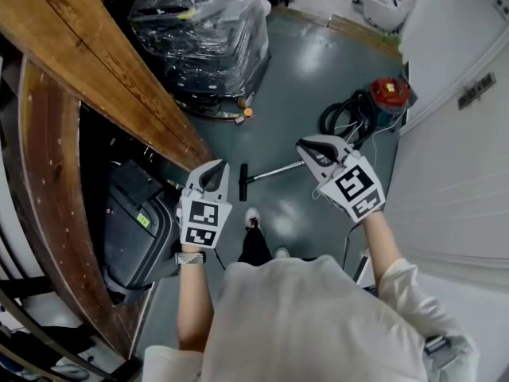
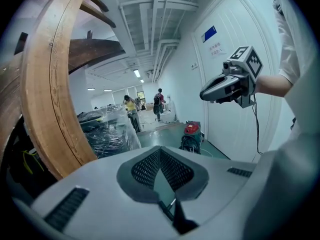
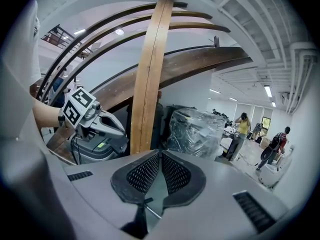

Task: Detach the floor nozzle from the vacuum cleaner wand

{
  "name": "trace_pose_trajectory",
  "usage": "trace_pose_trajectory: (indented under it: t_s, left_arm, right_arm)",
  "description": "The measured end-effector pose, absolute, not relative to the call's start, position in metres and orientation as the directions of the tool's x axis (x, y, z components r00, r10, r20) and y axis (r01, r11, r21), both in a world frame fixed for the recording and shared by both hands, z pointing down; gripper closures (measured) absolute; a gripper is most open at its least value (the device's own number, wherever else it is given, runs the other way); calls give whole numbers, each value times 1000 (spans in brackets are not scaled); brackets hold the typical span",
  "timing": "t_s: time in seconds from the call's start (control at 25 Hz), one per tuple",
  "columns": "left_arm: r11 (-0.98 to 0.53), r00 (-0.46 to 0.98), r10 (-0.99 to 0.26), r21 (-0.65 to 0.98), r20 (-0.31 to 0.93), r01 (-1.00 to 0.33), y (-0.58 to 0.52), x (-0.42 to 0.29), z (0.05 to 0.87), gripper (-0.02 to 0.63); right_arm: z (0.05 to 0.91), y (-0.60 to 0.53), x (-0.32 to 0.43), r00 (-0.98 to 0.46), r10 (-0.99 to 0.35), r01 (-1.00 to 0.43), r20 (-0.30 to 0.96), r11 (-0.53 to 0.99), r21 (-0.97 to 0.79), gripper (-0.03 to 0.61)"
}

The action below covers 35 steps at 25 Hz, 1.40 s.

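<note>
The step in hand looks like the approach. Both grippers are held up in front of the person, well above the floor, and the task's things lie untouched below.

The floor nozzle (image 1: 243, 181) is a short dark bar on the grey floor just beyond the person's shoe (image 1: 252, 217). The wand (image 1: 275, 171) runs from it to the right and away, towards the coiled black hose (image 1: 347, 119) and the red vacuum cleaner (image 1: 390, 95) by the far right wall.

The left gripper (image 1: 215, 172) has its fingers pressed together with nothing between them. The right gripper (image 1: 310, 148) has its fingers closed to a thin slit, also empty.

To do this well, both pairs of fingers would probably have to open before they come down. One gripper should likely hold the wand close to its joint with the nozzle, to steady it. The other should take the nozzle's neck and pull straight along the wand's line rather than bending it sideways. Whether the joint has a release catch is too small to tell from here.

By count:
- one nozzle, one wand, one hose coil and one red vacuum body
- two grippers
- one plastic-wrapped stack (image 1: 200, 30) at the far left
- one dark machine (image 1: 135, 221) under the curved wooden beams (image 1: 95, 62) on the near left
- at least two people, standing far down the hall
</note>
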<state>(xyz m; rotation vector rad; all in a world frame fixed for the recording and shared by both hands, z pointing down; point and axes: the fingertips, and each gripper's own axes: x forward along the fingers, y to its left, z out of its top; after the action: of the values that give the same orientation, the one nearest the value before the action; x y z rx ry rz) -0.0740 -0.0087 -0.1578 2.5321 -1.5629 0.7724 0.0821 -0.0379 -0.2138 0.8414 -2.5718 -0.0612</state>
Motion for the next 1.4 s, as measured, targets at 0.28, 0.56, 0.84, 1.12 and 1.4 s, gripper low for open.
trace_pose_trajectory:
  t_s: [0.28,0.56,0.84,1.12,1.4]
  left_arm:
    - [-510,380,-798,-189,468,-839,-49,-92,-152,614]
    - [-527,389,-783,-187,485,-829,-67,-93,-140,614]
    - [-456,330,-807,-161,490,-875,-59,-79,-129,614]
    - [-450,329,-796,-134,508,-883,-54,-70,-113,614]
    - [-469,338,-786,-142,517,-872,-64,-67,-87,614]
  right_arm:
    - [-209,-76,60,-709,-579,-561,404,809,174,546]
    - [-204,-91,59,-702,-595,-561,392,801,210,546]
    - [-184,-71,91,-713,-557,-550,425,821,153,546]
    - [-168,-77,102,-707,-557,-564,435,816,127,546]
    - [-144,-87,99,-699,-556,-556,450,818,148,546]
